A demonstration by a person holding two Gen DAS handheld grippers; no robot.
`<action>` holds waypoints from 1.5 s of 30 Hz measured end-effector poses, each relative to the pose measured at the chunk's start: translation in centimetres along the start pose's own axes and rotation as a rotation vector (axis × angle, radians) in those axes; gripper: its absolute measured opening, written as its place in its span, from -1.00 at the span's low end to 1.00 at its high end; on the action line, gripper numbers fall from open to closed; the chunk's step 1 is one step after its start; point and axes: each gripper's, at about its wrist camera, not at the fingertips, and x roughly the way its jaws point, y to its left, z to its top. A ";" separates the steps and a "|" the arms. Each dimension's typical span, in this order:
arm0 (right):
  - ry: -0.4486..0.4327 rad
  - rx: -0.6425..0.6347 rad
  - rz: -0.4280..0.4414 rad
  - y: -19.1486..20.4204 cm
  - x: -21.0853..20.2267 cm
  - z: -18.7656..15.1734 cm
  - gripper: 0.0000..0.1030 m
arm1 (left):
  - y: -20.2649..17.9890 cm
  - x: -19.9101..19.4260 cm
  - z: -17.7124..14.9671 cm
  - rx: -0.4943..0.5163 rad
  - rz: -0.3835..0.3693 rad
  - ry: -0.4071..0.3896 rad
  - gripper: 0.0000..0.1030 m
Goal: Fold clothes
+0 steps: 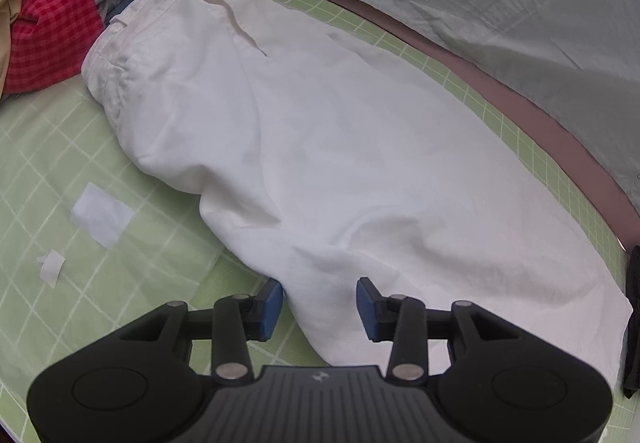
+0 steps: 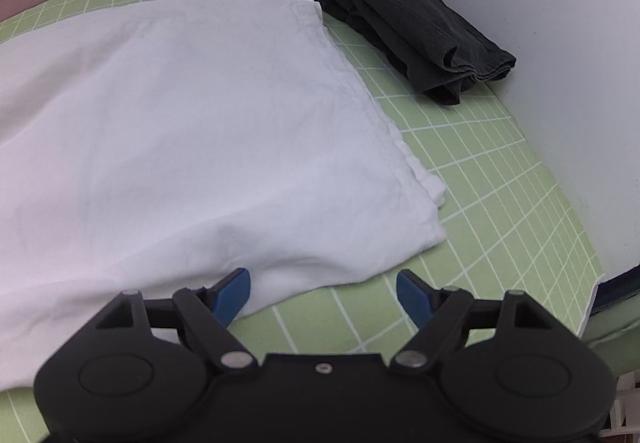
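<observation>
The white trousers [image 1: 320,147] lie long across the mat [image 1: 80,183], waistband far left. Left gripper [image 1: 319,303] stands half-spread over the near edge, pinching nothing. Right gripper [image 2: 323,293] is spread wide at the hem corner, nearest.

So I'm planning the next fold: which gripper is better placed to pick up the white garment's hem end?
Right. The right gripper hangs open by the white garment hem corner; the left gripper straddles its middle edge.
</observation>
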 end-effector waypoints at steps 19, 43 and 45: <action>-0.236 0.005 0.186 -0.4 2.8 13.3 0.58 | -2.0 -4.4 6.0 0.015 -0.100 -0.073 -0.09; -0.249 0.134 0.308 -0.3 13.9 21.1 0.57 | -6.2 13.6 18.9 0.031 -0.030 -0.155 0.47; -0.240 0.143 0.313 -0.2 14.3 21.2 0.59 | -6.1 14.2 18.9 -0.001 -0.039 -0.148 0.53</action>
